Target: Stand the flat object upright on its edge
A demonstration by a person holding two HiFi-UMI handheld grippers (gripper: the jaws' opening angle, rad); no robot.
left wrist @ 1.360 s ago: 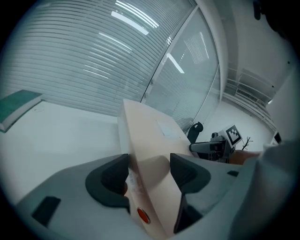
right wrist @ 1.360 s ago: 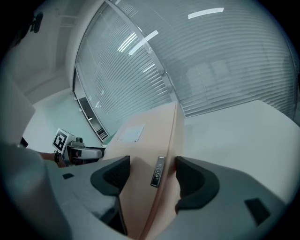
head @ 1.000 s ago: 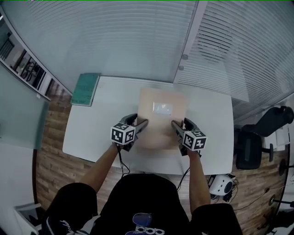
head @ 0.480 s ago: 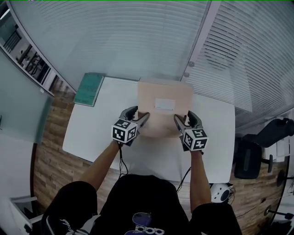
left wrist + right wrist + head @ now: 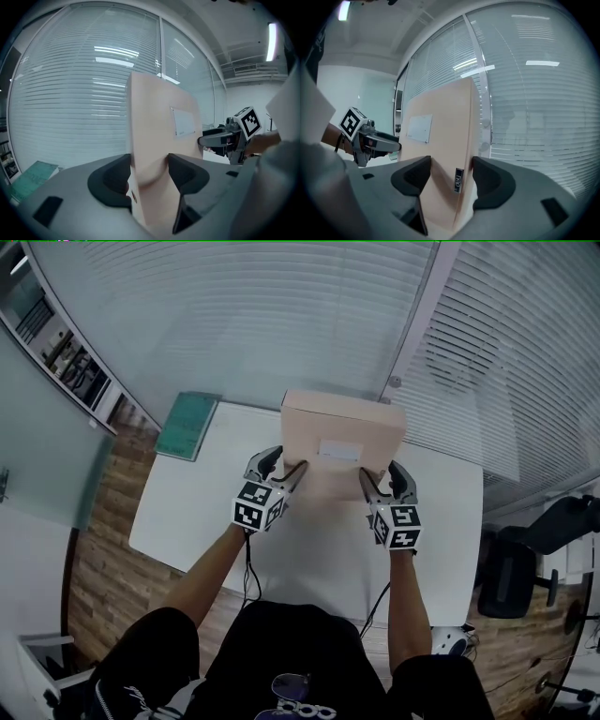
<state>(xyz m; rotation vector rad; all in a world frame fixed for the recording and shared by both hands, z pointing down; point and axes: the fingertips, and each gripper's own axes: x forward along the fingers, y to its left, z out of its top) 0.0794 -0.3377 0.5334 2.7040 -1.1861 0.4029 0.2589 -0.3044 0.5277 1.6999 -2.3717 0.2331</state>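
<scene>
While gripped at both side edges, the flat cardboard box (image 5: 309,442) stands steeply tilted over the far half of the desk (image 5: 187,512).
The left gripper (image 5: 284,468) has jaws clenched on the box's left edge, having just been closing on it. The right gripper (image 5: 384,479) has jaws pinching the right edge. The box's white label (image 5: 339,450) faces the person, and a green book (image 5: 187,425) lies at the desk's far left corner.

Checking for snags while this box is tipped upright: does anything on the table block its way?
Nothing visible does. The box tilts up over a bare stretch of table; the green book lies apart, at the table's far left corner.
</scene>
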